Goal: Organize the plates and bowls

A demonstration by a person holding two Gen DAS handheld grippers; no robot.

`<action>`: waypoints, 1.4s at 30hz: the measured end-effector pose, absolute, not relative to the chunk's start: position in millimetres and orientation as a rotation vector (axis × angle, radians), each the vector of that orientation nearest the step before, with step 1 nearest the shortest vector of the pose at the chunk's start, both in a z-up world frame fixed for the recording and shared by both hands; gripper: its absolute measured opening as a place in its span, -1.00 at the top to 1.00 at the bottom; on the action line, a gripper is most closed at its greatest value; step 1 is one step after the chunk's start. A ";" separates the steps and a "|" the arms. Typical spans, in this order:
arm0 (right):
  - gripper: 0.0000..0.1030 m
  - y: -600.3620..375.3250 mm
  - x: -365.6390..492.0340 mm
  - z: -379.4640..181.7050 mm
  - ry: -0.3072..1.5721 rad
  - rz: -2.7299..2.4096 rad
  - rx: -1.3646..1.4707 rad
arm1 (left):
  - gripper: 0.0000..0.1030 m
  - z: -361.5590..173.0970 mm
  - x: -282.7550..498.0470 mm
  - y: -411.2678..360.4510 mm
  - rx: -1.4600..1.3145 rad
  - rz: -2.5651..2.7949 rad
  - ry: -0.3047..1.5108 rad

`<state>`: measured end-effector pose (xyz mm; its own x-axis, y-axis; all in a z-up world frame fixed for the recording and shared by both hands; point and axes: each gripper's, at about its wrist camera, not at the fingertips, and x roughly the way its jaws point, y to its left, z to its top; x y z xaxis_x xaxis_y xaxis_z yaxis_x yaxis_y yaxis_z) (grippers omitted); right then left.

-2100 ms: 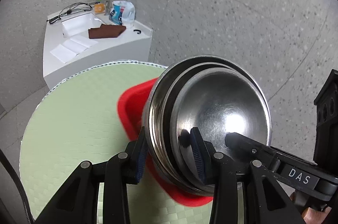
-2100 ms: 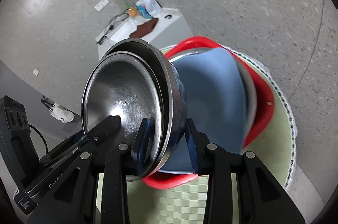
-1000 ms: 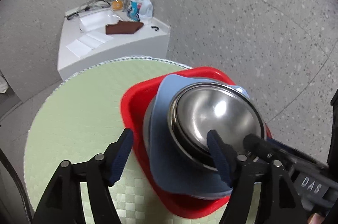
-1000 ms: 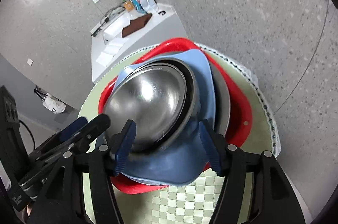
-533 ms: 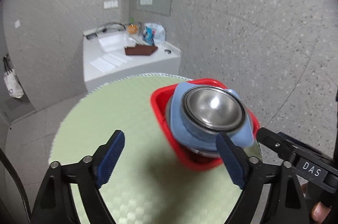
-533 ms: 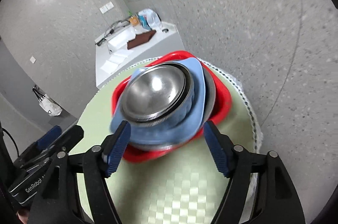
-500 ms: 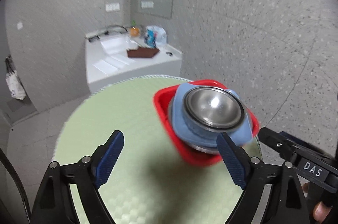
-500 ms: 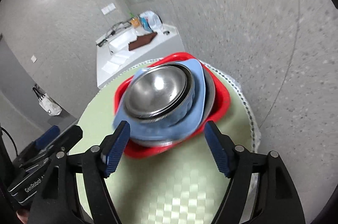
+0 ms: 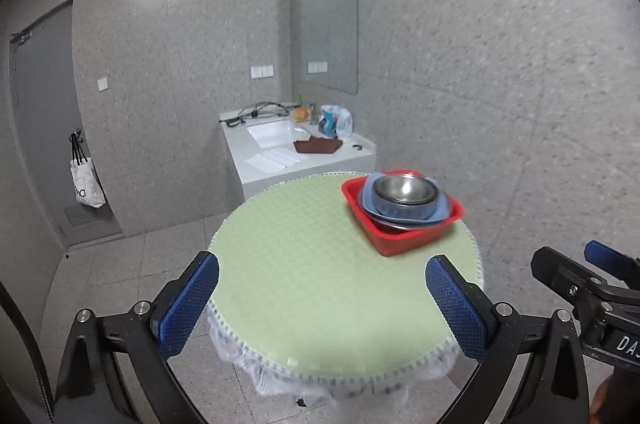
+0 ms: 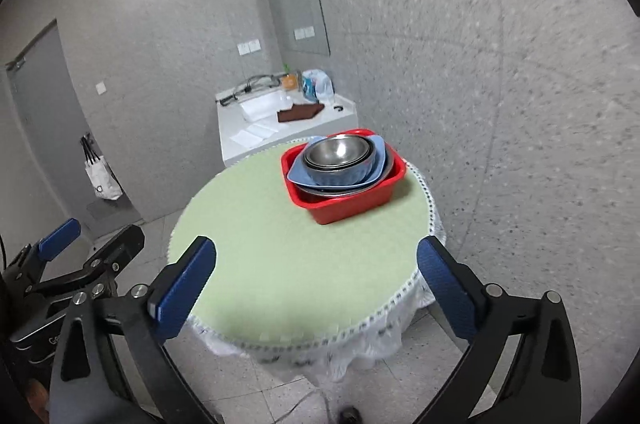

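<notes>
- The left hand-held gripper [image 9: 322, 298] hangs back from the round counter [image 9: 304, 264] with its blue-padded fingers [image 9: 188, 304] spread wide and nothing between them.
- The right hand-held gripper [image 10: 316, 290] is likewise spread wide and empty, held off the near edge of the round counter [image 10: 280, 264].
- In the left wrist view the right hand-held gripper [image 9: 592, 276] shows at the lower right edge; in the right wrist view the left hand-held gripper [image 10: 76, 252] shows at the lower left edge.
- A red plastic basin [image 9: 404, 244] sits on the far right part of the counter, on the pale green checked mat that covers the top.
- Inside the red plastic basin [image 10: 352, 202] the dishes are nested: a wide steel plate [image 10: 340, 191] at the bottom, a light blue plate [image 10: 298, 174] with a wavy rim on it, and steel bowls [image 10: 338, 152] stacked one inside another on top.
- From the left wrist view the steel bowls [image 9: 404, 190] rise above the basin rim, with the light blue plate [image 9: 370, 202] flaring out around them.
- A white lace-edged cloth [image 10: 360, 344] hangs down below the green mat.
- Behind the counter stands a white cabinet [image 9: 304, 164] against the speckled grey wall, carrying a brown cloth [image 9: 318, 145], papers, cables and a plastic bag [image 9: 336, 120].
- A white tote bag [image 9: 86, 184] hangs by the grey door [image 9: 40, 120] at the left.
</notes>
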<state>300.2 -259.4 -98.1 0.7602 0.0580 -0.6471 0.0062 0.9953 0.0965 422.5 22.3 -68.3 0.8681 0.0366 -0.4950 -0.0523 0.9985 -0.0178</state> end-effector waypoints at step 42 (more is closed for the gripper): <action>-1.00 -246.8 6.9 9.6 0.445 0.012 -0.012 | -0.99 -4.2 12.3 -56.6 -0.071 0.068 0.307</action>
